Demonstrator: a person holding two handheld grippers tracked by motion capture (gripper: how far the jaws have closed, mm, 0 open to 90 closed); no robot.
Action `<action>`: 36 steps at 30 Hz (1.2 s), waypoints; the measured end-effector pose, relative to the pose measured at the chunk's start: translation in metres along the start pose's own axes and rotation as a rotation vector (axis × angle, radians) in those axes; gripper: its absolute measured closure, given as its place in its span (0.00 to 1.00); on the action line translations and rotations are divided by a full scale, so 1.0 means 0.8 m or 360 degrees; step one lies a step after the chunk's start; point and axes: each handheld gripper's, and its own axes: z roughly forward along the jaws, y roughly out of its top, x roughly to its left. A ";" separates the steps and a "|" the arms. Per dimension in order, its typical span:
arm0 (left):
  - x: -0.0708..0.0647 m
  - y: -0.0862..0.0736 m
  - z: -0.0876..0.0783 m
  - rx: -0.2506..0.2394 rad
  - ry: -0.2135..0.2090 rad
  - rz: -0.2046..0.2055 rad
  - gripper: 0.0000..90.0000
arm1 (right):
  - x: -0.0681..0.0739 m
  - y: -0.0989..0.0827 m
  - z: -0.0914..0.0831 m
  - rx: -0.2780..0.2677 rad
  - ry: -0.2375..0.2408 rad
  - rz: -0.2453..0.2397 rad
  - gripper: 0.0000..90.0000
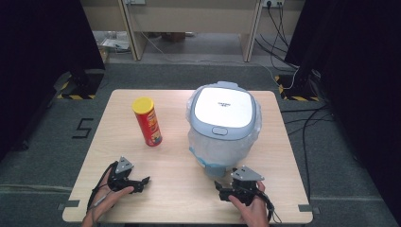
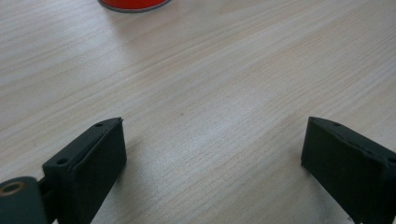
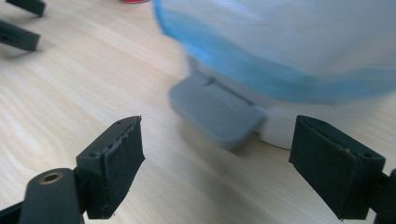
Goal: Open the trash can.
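While both tongs stand wide open and empty at the frame's bottom, the right tongs (image 1: 226, 185) face the pedal bin (image 1: 223, 124) at centre-right. Grabbing its loose plastic liner (image 3: 299, 70) instead of the grey pedal (image 3: 215, 112) could tear it.

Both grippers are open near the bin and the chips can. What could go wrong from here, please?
1. The right gripper is close to the bin's grey pedal; pressing it by accident may open the lid.
2. The loose plastic liner might snag on a jaw.
3. The chips can stands tall and narrow; a sideways push from the left gripper could topple it.
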 end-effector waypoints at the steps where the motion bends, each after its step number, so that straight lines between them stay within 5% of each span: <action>1: 0.000 0.000 0.000 0.0002 0.0001 0.0003 0.06 | 0.003 0.001 0.002 0.0007 0.0006 -0.0004 0.20; 14: 0.000 0.000 0.000 0.0005 -0.0003 0.0005 0.05 | 0.027 0.008 0.042 -0.0002 0.0082 -0.0088 0.22; 19: 0.000 0.000 0.000 0.0007 -0.0002 0.0008 0.05 | 0.036 0.005 0.050 0.0045 0.0010 -0.0208 0.19; 36: 0.000 0.000 0.000 0.0007 -0.0002 0.0008 0.05 | 0.040 0.004 0.053 0.0080 -0.0023 -0.0251 0.19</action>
